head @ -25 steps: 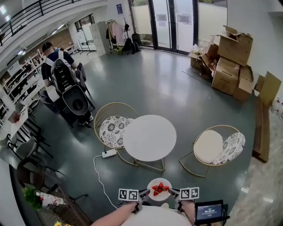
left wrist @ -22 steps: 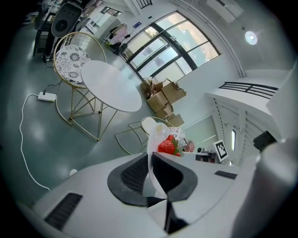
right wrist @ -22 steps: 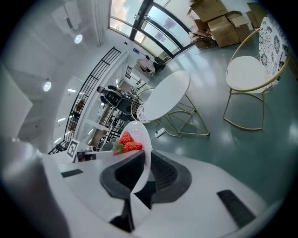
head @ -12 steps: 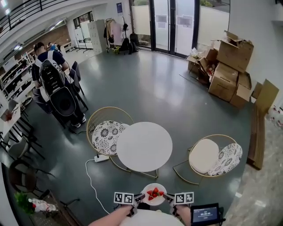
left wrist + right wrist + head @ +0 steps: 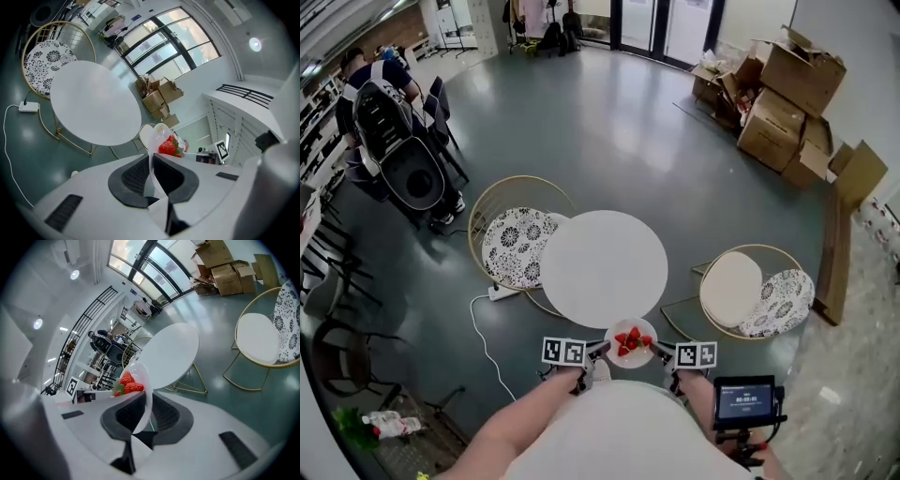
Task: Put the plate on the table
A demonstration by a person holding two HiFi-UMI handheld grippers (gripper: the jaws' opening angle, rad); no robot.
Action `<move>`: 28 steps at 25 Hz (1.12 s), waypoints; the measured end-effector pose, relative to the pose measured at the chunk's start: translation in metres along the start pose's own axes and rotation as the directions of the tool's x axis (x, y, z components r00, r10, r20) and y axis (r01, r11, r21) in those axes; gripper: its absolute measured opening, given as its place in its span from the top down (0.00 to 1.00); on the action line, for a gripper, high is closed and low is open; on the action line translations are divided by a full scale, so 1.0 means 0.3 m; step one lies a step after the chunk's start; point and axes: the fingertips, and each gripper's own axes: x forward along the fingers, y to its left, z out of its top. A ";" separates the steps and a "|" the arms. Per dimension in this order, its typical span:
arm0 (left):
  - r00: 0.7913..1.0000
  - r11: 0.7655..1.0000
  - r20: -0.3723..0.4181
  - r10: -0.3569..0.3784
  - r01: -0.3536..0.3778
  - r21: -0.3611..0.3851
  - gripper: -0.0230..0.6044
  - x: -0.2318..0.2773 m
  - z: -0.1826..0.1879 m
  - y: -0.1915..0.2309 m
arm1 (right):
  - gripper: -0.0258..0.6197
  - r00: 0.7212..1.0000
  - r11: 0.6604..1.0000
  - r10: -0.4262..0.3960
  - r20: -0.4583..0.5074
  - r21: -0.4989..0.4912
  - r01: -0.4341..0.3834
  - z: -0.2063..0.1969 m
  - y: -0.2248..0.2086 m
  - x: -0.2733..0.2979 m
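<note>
While left gripper (image 5: 600,349) and right gripper (image 5: 662,352) clamp it, plate (image 5: 625,361) hangs.

The round white tabletop (image 5: 604,268) stands on a dark grey floor (image 5: 619,141). Also on the floor are a patterned chair (image 5: 517,247) at its 9 o'clock, a cream-seated chair (image 5: 733,289) at 3 o'clock, a power strip (image 5: 499,292) at 8 o'clock, and cardboard boxes (image 5: 786,98) toward 1 o'clock.
</note>
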 end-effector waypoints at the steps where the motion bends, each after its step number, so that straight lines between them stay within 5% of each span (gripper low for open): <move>1: 1.000 1.000 -0.002 -0.002 0.002 -0.004 0.93 -0.005 0.026 0.017 | 0.90 1.000 1.000 -0.004 -0.002 0.000 0.004 0.019 0.010 0.023; 10: 1.000 0.999 0.031 0.000 0.001 -0.040 0.93 -0.079 0.218 0.170 | 0.90 0.999 0.999 -0.009 -0.035 -0.039 0.007 0.169 0.079 0.235; 18: 0.998 0.996 0.062 0.026 -0.021 -0.092 0.93 -0.081 0.210 0.170 | 0.90 0.996 0.998 -0.003 -0.087 -0.069 -0.003 0.193 0.099 0.241; 28: 0.992 0.982 0.064 0.105 -0.094 -0.162 0.93 0.069 0.427 0.275 | 0.90 0.983 0.997 0.026 -0.180 -0.070 -0.040 0.428 -0.034 0.395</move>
